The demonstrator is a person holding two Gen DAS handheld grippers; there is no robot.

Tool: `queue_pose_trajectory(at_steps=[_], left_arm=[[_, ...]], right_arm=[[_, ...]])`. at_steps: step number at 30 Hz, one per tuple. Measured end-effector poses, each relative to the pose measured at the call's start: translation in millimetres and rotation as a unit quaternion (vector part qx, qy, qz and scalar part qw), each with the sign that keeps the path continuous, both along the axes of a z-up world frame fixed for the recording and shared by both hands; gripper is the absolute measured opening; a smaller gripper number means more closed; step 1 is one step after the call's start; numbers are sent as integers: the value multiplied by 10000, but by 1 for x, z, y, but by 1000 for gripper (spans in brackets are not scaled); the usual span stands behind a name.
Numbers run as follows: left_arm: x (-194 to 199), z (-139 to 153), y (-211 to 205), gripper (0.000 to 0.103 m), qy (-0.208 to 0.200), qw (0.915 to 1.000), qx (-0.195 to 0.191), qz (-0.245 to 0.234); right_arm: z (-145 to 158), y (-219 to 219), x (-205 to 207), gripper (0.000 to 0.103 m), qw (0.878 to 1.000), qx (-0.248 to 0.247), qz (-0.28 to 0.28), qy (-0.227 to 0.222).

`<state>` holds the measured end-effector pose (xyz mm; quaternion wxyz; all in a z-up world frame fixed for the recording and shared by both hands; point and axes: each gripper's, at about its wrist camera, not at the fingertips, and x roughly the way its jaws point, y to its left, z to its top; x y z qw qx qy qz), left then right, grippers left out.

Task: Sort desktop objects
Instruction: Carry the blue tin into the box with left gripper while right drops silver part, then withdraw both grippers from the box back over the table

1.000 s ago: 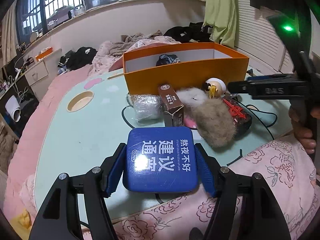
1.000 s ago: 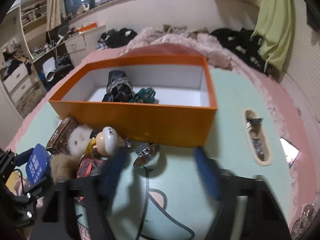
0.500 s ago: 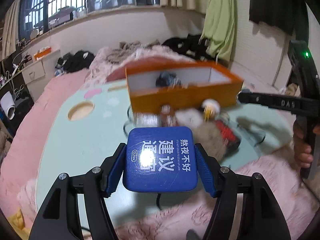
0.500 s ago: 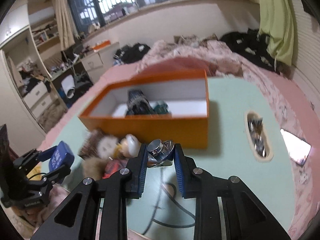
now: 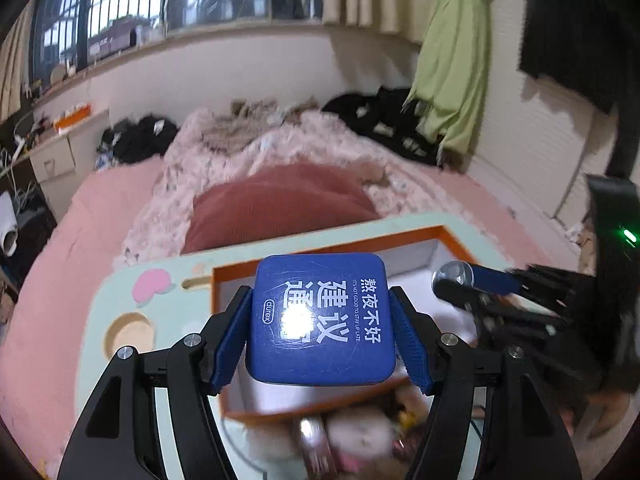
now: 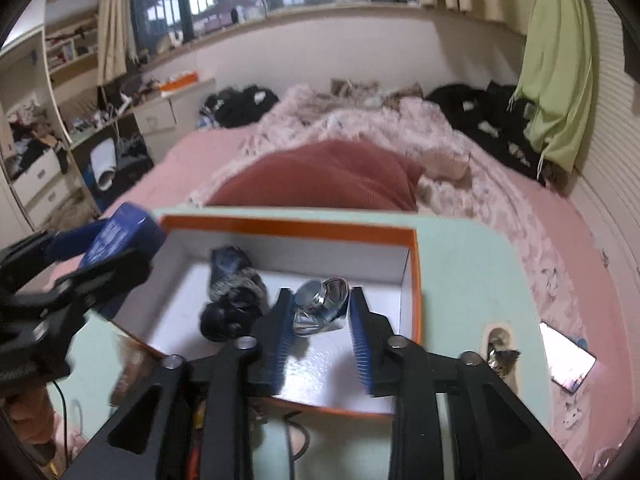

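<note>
My left gripper [image 5: 320, 294] is shut on a blue square tin [image 5: 320, 316] with white lettering, held over the near left part of the orange box [image 5: 448, 234]. In the right wrist view the same tin [image 6: 120, 232] hangs at the box's left rim. My right gripper [image 6: 320, 296] is over the white inside of the orange box [image 6: 288, 224]. Its jaws are opening, and a crumpled shiny silver object [image 6: 320, 306] sits loose between the blue pads [image 6: 358, 332]. A dark furry bundle [image 6: 232, 296] lies in the box.
The box stands on a mint green bed table [image 6: 472, 264] with a round cup hole [image 5: 128, 332] and a slot holding foil scraps [image 6: 498, 344]. Blurred plush toys [image 5: 360, 432] lie in front of the box. A phone [image 6: 568, 360] rests on the pink bedding.
Both grippers rose and moved forward over the orange box. The right gripper closed on the silver object half a second ago; its jaws now stand wider. The left still holds the tin.
</note>
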<state>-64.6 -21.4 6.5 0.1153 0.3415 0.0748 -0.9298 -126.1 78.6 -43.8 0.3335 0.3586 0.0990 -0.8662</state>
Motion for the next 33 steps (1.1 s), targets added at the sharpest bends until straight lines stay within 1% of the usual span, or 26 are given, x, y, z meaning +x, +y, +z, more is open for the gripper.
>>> queue_pose_trajectory(at_steps=[1,2,4,7,8,10,13,14,16,19,22,24,25,26,28,29,31,33], left_arm=[[-6,-6,-3,67,-76,9999,41,102],[-11,-13,-6,67,-158,9997,94,181],[-11,-20,-6,67,-187,9995,172,178],[-3,-21,-4,72,-117,9994,318,55],[2,-20,-2,76,-113,9995,303,70],[13,-18,0,76,-58,9996,281,72],[35,-17,1,77,-33,9992,401,31],[44,-18,3,81,-55,9989,472,-8],[64,-25,7,82,-116,9983,554,-122],[95,-42,17,82,-343,9980,503,-178],[115,-59,23,82,-577,9973,425,-149],[126,-71,29,82,-743,9969,242,-52],[128,-76,31,82,-819,9965,167,-42],[129,-81,31,82,-912,9957,132,-44],[129,-90,30,82,-1048,9943,176,-18],[127,-93,31,87,-1093,9939,153,35],[127,-94,32,91,-1095,9939,159,52],[128,-96,32,101,-1150,9932,171,55]], right_arm=[[-4,2,-2,64,10000,17,-94,-13],[-4,6,0,69,9999,-66,-120,82],[-3,14,7,81,9996,-224,-36,172],[2,25,22,89,9988,-362,11,340],[3,29,29,90,9984,-341,-18,440],[2,37,41,90,9984,-295,-8,483],[-6,53,55,90,9992,-285,38,276],[-9,60,61,90,9994,-277,46,203],[-16,69,71,91,9997,-219,44,88],[-34,89,89,92,9999,-88,5,-126],[-49,95,104,92,9997,117,-29,-195],[-59,93,114,93,9991,414,-66,-76],[-63,91,116,99,9985,535,-87,-32],[-67,89,120,103,9976,670,-150,121],[-70,91,120,103,9979,597,-205,131],[-72,92,119,103,9979,596,-202,121],[-74,94,121,103,9981,574,-188,147],[-74,94,119,103,9983,548,-156,154]])
